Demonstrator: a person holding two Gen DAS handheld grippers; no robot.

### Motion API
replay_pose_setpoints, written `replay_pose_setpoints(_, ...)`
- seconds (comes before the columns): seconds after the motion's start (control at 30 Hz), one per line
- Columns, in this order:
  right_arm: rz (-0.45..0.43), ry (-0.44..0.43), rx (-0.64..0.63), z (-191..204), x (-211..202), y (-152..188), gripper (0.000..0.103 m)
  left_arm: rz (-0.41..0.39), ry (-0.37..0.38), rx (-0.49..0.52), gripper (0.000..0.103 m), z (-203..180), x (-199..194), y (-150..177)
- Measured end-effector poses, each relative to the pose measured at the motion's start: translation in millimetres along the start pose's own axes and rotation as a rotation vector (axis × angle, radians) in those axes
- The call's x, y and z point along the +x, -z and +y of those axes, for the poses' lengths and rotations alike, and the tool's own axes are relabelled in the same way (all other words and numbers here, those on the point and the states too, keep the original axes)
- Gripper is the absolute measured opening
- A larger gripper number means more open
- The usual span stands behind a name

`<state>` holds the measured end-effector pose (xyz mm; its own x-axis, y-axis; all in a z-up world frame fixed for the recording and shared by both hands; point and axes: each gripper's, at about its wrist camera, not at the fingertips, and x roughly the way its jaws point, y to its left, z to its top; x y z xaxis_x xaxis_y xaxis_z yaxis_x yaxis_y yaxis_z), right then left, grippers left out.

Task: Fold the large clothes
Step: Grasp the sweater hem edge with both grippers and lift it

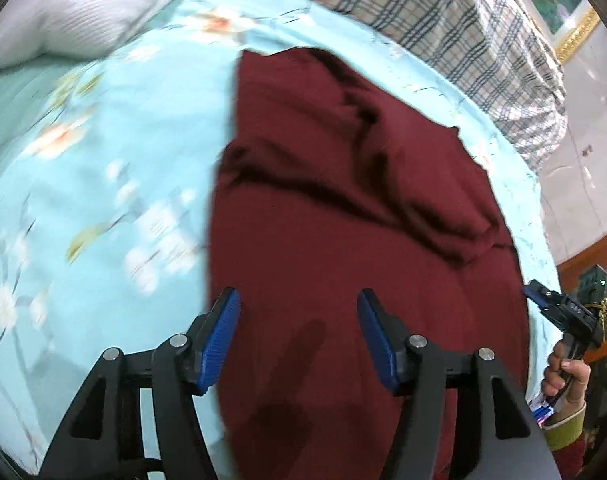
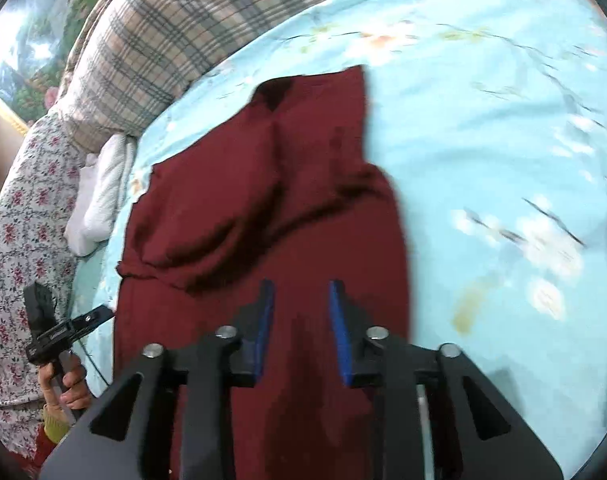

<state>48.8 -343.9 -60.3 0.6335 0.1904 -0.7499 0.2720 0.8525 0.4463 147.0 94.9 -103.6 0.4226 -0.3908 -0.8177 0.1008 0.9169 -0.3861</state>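
A dark red garment (image 1: pixel 355 216) is spread, creased, on a bed covered by a light blue floral sheet (image 1: pixel 103 184). The left hand-held gripper (image 1: pixel 299 336) is held above the garment's near part with its blue pads wide apart and nothing between them. The right hand-held gripper (image 2: pixel 301 320) is also seen parted and empty over the cloth, though less widely. A plaid quilt (image 2: pixel 151 48) is bunched at the bed's far edge; motion blur makes finer folds hard to judge.

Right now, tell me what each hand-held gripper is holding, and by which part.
Nothing. The left hand-held gripper and the right hand-held gripper are both open above the dark red garment on the bed, with no cloth between the fingers.
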Motion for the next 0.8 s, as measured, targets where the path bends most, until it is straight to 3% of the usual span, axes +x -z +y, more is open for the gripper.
replay_pose_setpoints(0.13,-0.027,0.039,0.035,-21.8,-19.4,8.9,0.038,0.012,-0.031,-0.026,0.065,22.0,-8.1,20.7)
replay_pose_setpoints(0.27,-0.002,0.048,0.07,-41.5,-17.2,13.3,0.039,0.052,0.085,-0.02,0.076,26.0,-4.1,37.3)
replay_pose_setpoints(0.4,0.089,-0.143,0.107,-48.2,-9.6,28.6,0.039,0.095,0.216,-0.006,0.076,20.9,-9.3,64.2)
replay_pose_setpoints(0.5,0.154,-0.23,0.074,-44.8,-14.5,52.6,0.039,0.085,0.237,0.02,0.076,16.0,-17.6,84.3)
replay_pose_setpoints(0.57,0.184,-0.286,0.07,-45.4,-20.6,70.6,0.039,0.095,0.29,0.014,0.075,13.2,-22.0,100.7)
replay_pose_setpoints(0.67,0.195,-0.365,0.081,-47.3,-29.9,98.6,0.039,0.092,0.31,0.017,0.065,6.8,-23.2,116.5)
replay_pose_setpoints(0.77,0.172,-0.401,0.076,-43.7,-32.9,112.8,0.038,0.091,0.312,0.019,0.044,4.5,-23.9,125.1)
replay_pose_setpoints(0.8,0.171,-0.403,0.075,-42.0,-31.1,113.7,0.037,0.097,0.317,0.018,0.027,5.3,-23.4,126.8)
